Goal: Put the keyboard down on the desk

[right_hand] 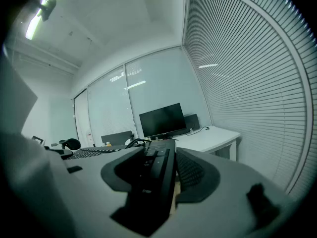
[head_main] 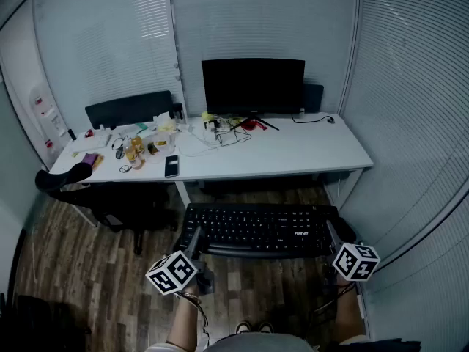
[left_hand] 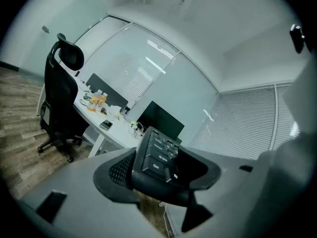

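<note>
A black keyboard [head_main: 256,229] hangs level in the air over the wooden floor, in front of the white desk [head_main: 293,152]. My left gripper [head_main: 194,242] is shut on its left end and my right gripper [head_main: 331,237] on its right end. In the left gripper view the keyboard's end [left_hand: 157,155] sits between the jaws, with the left gripper [left_hand: 159,175] closed around it. The right gripper view shows the other end of the keyboard [right_hand: 154,170] edge-on, clamped in the right gripper [right_hand: 159,178]. The desk lies ahead of the keyboard, apart from it.
A black monitor [head_main: 253,86] stands at the back of the desk with cables beside it. Bottles [head_main: 134,151], a phone [head_main: 171,166] and small clutter cover the desk's left part. A black office chair [head_main: 80,178] stands at the left. Blinds line the right wall.
</note>
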The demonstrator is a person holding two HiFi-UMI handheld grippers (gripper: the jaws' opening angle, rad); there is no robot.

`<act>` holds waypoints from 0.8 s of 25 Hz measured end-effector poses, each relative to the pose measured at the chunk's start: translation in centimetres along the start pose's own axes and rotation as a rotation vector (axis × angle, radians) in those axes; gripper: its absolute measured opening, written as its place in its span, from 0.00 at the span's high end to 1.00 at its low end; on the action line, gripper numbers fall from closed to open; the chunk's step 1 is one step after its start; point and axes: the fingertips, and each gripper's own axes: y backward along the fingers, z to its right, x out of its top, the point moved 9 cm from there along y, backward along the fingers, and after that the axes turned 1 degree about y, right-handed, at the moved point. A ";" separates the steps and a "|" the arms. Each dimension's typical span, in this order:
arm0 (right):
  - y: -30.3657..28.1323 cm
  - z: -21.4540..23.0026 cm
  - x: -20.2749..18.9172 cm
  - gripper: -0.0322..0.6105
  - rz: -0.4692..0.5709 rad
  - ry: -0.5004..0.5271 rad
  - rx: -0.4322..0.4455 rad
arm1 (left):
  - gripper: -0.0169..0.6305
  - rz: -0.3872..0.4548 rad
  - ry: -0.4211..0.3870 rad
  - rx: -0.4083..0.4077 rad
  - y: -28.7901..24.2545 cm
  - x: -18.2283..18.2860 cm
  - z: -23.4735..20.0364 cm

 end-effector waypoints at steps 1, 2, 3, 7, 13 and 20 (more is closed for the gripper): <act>0.0 -0.2 0.0 0.62 0.001 0.001 -0.001 | 0.59 -0.001 -0.001 -0.001 0.0 0.1 -0.1; 0.0 -0.3 0.0 0.62 0.002 0.002 -0.002 | 0.59 -0.002 -0.001 -0.002 0.0 0.3 -0.2; 0.0 -0.5 0.0 0.62 0.003 0.003 -0.004 | 0.59 -0.003 -0.002 -0.003 0.0 0.5 -0.3; -0.1 -1.3 0.0 0.62 0.005 0.010 -0.013 | 0.59 -0.007 -0.002 -0.011 -0.1 1.0 -1.0; 0.3 -2.0 -0.1 0.62 0.006 0.011 -0.044 | 0.59 -0.022 0.000 -0.027 -0.4 1.2 -1.5; 0.5 -2.4 -0.2 0.62 0.010 0.016 -0.063 | 0.59 -0.034 0.008 -0.036 -0.7 1.2 -2.1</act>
